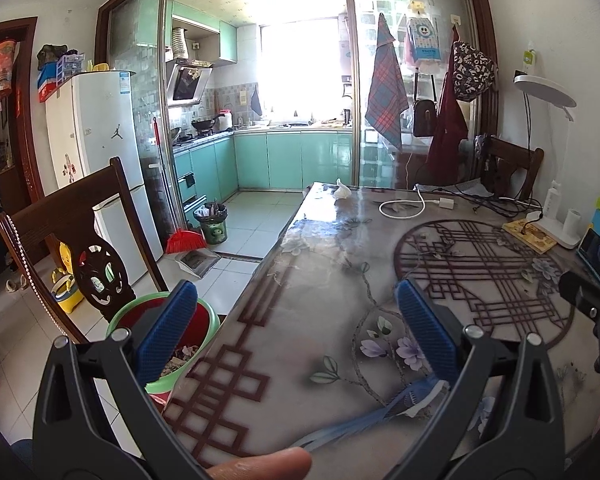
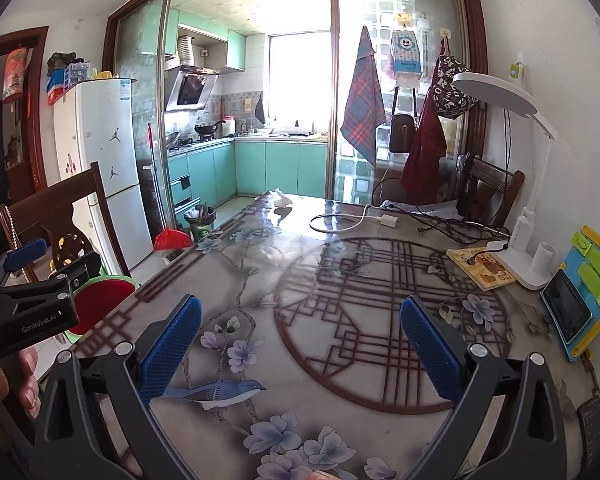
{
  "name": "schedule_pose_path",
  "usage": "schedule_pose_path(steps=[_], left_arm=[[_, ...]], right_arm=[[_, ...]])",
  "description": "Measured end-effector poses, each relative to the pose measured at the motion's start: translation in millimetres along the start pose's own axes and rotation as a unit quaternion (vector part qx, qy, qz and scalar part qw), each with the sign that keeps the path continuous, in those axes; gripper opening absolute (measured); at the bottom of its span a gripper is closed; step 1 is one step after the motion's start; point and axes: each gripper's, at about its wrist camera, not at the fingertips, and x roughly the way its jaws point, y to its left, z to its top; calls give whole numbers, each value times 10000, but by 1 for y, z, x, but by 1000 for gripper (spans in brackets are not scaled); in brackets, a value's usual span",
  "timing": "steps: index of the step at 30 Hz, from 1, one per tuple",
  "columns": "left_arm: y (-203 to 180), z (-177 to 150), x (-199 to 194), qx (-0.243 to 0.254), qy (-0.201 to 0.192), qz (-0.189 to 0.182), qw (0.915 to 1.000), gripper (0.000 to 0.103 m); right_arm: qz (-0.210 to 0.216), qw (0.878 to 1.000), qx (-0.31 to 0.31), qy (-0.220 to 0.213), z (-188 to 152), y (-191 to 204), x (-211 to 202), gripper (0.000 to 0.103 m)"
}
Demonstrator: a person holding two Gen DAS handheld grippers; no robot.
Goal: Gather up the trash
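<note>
A crumpled white tissue (image 1: 343,191) lies at the far end of the patterned table (image 1: 320,304); it also shows in the right wrist view (image 2: 281,198). A green bin with a red liner (image 1: 188,332) stands on the floor by the table's left edge, with trash inside; it also shows in the right wrist view (image 2: 100,300). My left gripper (image 1: 296,304) is open and empty above the table's near left edge. My right gripper (image 2: 300,320) is open and empty over the near table. The left gripper shows at the left of the right wrist view (image 2: 24,264).
A white charger and cable (image 1: 416,204), black cords (image 1: 480,196), a book (image 1: 530,234), a white desk lamp (image 1: 548,216) and a tablet (image 2: 568,312) sit on the table's far and right side. Wooden chairs (image 1: 72,248) stand at the left and far right. A second bin (image 1: 212,224) and red broom (image 1: 184,240) stand on the kitchen floor.
</note>
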Motion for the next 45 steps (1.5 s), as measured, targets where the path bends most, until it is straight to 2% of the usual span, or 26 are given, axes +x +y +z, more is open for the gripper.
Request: schedule_pose_path(steps=[45], left_arm=[[-2, 2, -1, 37, -21, -3, 10000, 98]], right_arm=[[27, 10000, -68, 48, -1, -1, 3, 97]])
